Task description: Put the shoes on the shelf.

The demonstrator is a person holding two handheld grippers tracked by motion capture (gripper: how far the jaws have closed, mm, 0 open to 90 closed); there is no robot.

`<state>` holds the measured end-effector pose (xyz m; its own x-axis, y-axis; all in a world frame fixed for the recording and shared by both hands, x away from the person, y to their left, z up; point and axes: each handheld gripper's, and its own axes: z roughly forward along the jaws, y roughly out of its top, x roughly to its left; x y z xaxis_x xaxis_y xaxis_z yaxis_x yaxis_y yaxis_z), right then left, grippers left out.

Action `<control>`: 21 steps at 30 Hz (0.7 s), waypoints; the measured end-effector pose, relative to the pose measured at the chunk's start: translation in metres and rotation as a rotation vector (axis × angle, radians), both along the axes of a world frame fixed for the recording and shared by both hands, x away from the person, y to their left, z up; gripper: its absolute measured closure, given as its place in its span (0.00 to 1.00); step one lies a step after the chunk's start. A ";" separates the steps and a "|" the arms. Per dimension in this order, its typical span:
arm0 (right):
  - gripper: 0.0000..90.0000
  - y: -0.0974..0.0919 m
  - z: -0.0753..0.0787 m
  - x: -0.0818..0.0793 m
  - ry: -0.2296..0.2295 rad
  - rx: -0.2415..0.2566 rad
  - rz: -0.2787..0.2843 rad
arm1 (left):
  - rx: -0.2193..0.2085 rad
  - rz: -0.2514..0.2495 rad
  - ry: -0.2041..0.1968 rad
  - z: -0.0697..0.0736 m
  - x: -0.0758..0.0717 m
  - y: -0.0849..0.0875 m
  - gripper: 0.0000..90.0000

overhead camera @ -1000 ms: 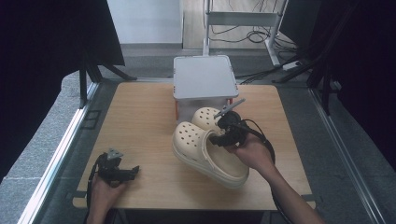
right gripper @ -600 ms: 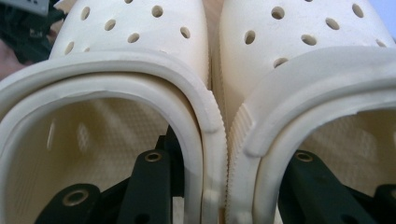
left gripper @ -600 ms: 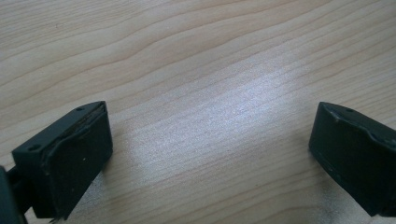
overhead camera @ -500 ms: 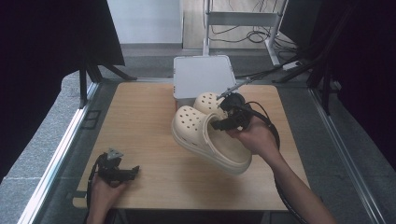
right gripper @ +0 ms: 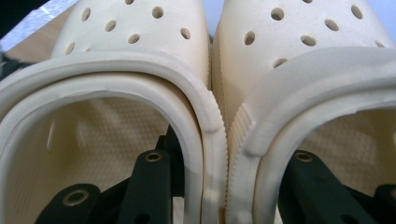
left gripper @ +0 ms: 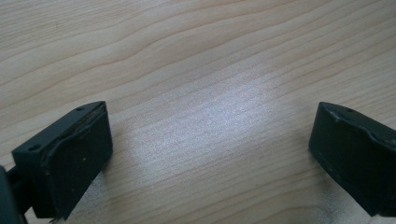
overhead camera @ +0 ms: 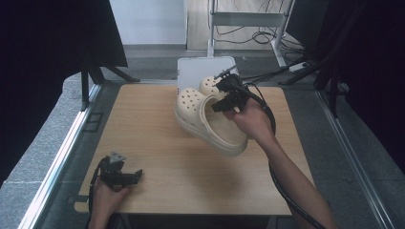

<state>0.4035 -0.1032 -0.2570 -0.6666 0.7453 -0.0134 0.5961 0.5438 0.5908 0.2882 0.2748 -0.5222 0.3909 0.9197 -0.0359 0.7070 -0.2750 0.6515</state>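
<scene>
Over the bench's far edge, a pair of cream clogs [overhead camera: 210, 119] hangs pinched together, one jaw of the right gripper [overhead camera: 228, 98] inside each shoe, toes toward the white bin [overhead camera: 205, 71]. Judged mid-carry; next comes lowering into the bin. Near the front-left corner, the left gripper [overhead camera: 125, 176] rests released, empty.

A lab-like recording bay: wooden table [overhead camera: 157, 143] ringed by black curtains [overhead camera: 43, 47], floor cables [overhead camera: 243, 33], a metal stand [overhead camera: 248, 19].
</scene>
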 end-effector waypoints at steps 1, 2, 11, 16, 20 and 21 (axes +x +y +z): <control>0.73 0.002 0.001 0.004 -0.003 -0.004 -0.011 | 0.000 0.000 -0.001 0.000 0.000 0.000 0.00; 0.73 0.004 0.001 0.008 -0.003 -0.002 -0.025 | 0.001 0.002 -0.002 0.000 0.000 0.000 0.00; 0.73 0.017 0.006 0.042 0.011 0.015 -0.120 | 0.005 0.000 -0.003 0.000 0.000 0.000 0.00; 0.73 0.025 0.008 0.058 0.010 0.015 -0.162 | 0.003 -0.003 -0.001 0.000 0.000 0.000 0.00; 0.73 0.030 0.008 0.071 0.027 0.022 -0.184 | 0.000 0.001 0.000 0.000 0.000 0.000 0.00; 0.73 0.031 0.008 0.075 0.031 0.023 -0.198 | 0.002 0.002 -0.001 0.000 0.000 0.000 0.00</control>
